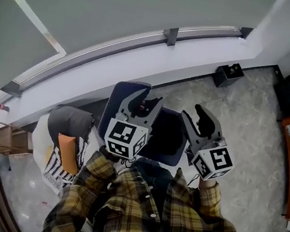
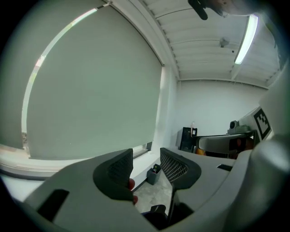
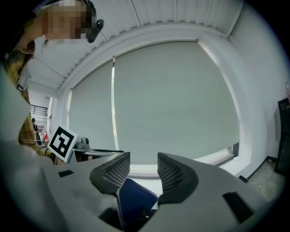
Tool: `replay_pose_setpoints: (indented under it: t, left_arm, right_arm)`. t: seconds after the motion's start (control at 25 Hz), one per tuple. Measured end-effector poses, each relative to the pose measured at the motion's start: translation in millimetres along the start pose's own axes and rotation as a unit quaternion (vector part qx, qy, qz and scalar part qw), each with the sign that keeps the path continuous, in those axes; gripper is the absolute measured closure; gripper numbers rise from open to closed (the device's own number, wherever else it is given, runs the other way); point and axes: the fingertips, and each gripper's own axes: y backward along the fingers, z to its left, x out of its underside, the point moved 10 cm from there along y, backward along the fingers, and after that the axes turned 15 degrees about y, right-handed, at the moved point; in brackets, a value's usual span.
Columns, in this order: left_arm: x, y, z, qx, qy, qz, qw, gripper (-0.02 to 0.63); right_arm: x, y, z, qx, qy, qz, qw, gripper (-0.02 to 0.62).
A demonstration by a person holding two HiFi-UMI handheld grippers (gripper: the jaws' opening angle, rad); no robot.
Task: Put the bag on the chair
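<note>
Chair point(image 1: 119, 99) in dark navy blue

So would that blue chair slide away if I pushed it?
Probably: the blue chair stands on a smooth-looking floor, so it should slide fairly easily. Its legs are hidden, so wheels are only a guess. Pushed high on its back, it might tip.

Dark bag point(image 1: 168, 135), lying on blue chair point(image 1: 119, 102), seat
</note>
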Motion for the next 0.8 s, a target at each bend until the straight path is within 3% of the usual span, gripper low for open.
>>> replay_pose_setpoints:
  t: [0.4,0.64,0.8]
  left_arm:
    - [-45.7,22.3,-44.7,0.078,-0.01,-0.018,0.9967,0.543]
    - [-39.8,32.0,-59.2,0.136,0.013,-0.006,0.9905,0.572]
    - [-29.1,35.1,-56.8,0.161,0.027,0.008,0.9865,0.588]
  right_arm:
    - [-35.5,24.0,6.3,-0.025,0.01,-0.051,0.998,0.454]
    - [-42.5,32.8,13.2,-0.06,0.007,-0.059,0.996,0.541]
    - [-37.4,33.7,18.6,-0.059,-0.008,-0.059,0.997,0.57]
